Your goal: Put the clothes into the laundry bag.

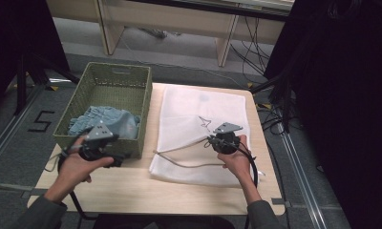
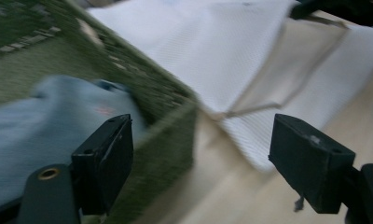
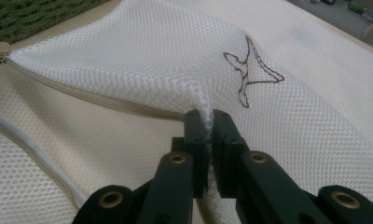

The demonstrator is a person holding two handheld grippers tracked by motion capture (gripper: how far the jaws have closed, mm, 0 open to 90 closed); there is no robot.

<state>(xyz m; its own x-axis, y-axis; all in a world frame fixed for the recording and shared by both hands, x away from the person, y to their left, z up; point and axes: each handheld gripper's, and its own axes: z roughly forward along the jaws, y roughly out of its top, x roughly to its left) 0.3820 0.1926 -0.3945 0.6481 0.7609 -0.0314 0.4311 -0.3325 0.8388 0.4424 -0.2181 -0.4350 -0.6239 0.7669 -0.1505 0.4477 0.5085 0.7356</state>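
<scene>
Pinching the white mesh bag, right gripper lifts its top layer.

Left hand-held gripper jaws wide apart; right hand-held gripper jaws pinched together, raised.

Soft, even room light falls from above, the dark surroundings swallowing detail; the basket smears with motion blur (the mesh bag stays crisp).

Wooden table, cables beyond
</scene>
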